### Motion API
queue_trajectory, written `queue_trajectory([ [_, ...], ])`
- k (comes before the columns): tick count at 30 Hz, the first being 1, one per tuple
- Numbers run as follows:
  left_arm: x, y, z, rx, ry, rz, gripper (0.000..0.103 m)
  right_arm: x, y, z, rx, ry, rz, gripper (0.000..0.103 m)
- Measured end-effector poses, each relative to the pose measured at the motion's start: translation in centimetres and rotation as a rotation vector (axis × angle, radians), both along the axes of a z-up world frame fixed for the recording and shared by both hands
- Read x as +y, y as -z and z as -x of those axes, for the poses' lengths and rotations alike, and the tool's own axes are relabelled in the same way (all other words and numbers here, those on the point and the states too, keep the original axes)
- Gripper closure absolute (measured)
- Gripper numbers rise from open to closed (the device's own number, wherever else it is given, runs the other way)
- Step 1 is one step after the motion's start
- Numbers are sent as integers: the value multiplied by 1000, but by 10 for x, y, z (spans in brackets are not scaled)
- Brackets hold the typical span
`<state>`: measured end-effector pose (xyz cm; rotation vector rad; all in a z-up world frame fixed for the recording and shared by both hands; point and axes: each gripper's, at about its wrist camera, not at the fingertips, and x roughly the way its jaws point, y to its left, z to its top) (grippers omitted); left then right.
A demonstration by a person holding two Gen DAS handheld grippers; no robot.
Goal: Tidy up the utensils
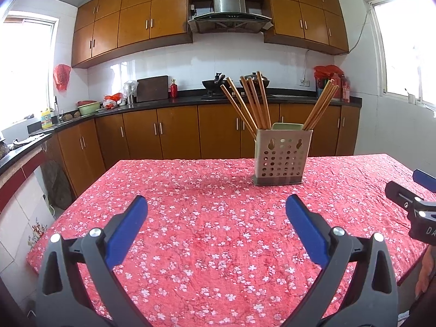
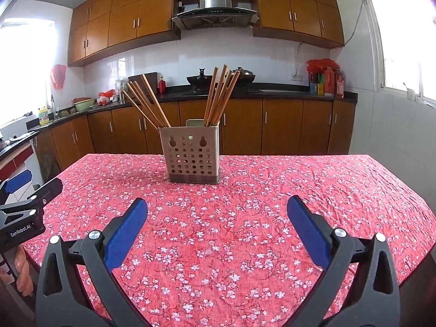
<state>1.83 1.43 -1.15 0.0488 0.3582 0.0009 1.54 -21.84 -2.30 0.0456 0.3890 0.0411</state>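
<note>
A beige perforated utensil holder [image 1: 280, 158] [image 2: 190, 155] stands upright toward the far side of the table, on the red flowered tablecloth [image 1: 207, 234] [image 2: 245, 212]. Several wooden chopsticks [image 1: 250, 103] [image 2: 147, 103] lean left out of it, and another bunch of chopsticks [image 1: 321, 106] [image 2: 220, 95] leans right. My left gripper [image 1: 216, 207] hovers open over the cloth, short of the holder, with nothing between its blue fingers. My right gripper [image 2: 217, 209] is likewise open and empty, well in front of the holder. Each gripper shows at the edge of the other's view.
Behind the table runs a dark kitchen counter [image 1: 190, 100] with wooden cabinets, woks on a stove [image 1: 212, 83], a cutting board, bottles and a sink at left. Windows stand at both sides. A person's hand [image 1: 425, 275] is at the right edge.
</note>
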Motion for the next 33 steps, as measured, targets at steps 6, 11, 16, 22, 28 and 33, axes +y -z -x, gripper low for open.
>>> queue_trajectory([
  [6,-1,2,-1,13,5,5,4,2,1,-1,11,2,2,2],
  [11,-2,2,-2,18,10,8,4,1,0,-1,11,4,0,2],
  [16,-2,3,-2,18,9,9,4,0,1,-1,11,4,-1,2],
  [22,-2,3,-4,22,8,13,4,0,0,-1,11,6,-3,2],
  [28,-2,3,-4,22,9,14,4,1,0,-1,14,8,-4,2],
  [33,-2,3,-4,22,9,14,4,2,0,-1,15,8,-4,2],
])
